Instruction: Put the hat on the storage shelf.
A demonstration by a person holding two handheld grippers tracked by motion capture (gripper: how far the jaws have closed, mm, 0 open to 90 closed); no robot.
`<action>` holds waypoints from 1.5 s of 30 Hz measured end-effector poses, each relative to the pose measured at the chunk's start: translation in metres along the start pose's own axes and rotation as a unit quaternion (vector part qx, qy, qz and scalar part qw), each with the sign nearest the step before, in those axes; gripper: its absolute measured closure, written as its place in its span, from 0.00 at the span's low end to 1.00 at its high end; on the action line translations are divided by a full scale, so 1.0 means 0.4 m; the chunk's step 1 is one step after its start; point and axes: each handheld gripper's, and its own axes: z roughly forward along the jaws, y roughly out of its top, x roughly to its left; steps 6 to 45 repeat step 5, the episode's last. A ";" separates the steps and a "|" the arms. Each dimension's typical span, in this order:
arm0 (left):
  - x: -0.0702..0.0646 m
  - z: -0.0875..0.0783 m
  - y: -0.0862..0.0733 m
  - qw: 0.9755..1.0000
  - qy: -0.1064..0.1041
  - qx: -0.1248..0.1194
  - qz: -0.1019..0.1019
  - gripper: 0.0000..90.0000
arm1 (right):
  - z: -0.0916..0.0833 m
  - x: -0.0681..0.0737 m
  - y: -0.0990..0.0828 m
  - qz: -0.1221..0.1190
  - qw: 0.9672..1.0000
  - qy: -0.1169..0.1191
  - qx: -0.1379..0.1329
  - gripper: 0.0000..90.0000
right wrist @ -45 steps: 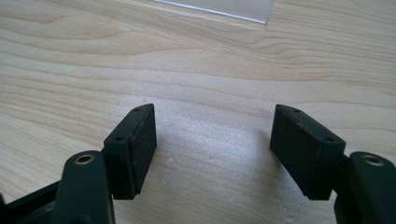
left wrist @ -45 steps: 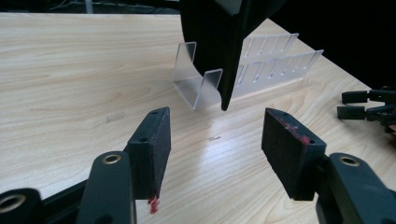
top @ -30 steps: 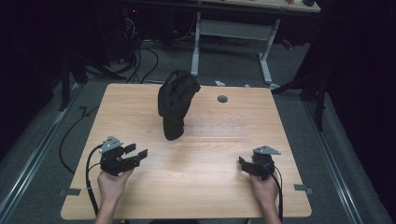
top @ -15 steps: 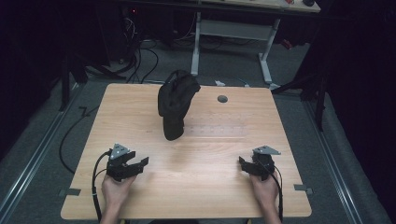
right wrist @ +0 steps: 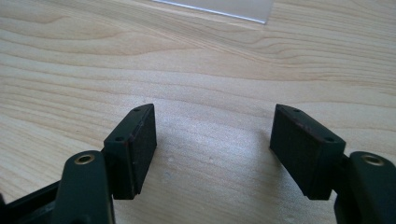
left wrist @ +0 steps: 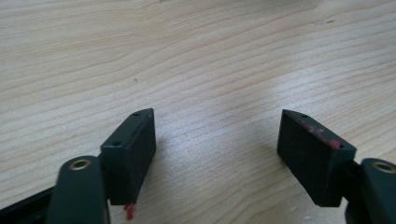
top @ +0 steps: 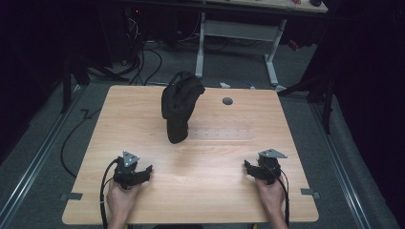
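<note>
The table (top: 210,157) is lit brightly from above in the high view, while the floor (top: 43,157) around it is left dim and the far corners of the room are almost black. A short soft shadow is thrown beside the dark bag (top: 179,107) near the far edge. That picture is a little grainy and soft. In both gripper views the wood is lit evenly, with a pale shine seen between the jaws. Soft shadows are cast under the pads (left wrist: 130,154). The near parts at the bottom edge are slightly blurred.
</note>
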 end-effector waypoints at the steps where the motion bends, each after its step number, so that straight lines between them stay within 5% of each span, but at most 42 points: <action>1: 0.000 0.000 0.000 1.000 0.001 0.000 -0.001 0.30 | 0.000 0.000 0.000 0.000 1.000 0.000 0.000 0.35; 45: 0.000 0.001 0.000 1.000 -0.001 0.000 0.000 0.29 | 0.000 0.000 0.000 0.000 1.000 0.000 0.000 0.35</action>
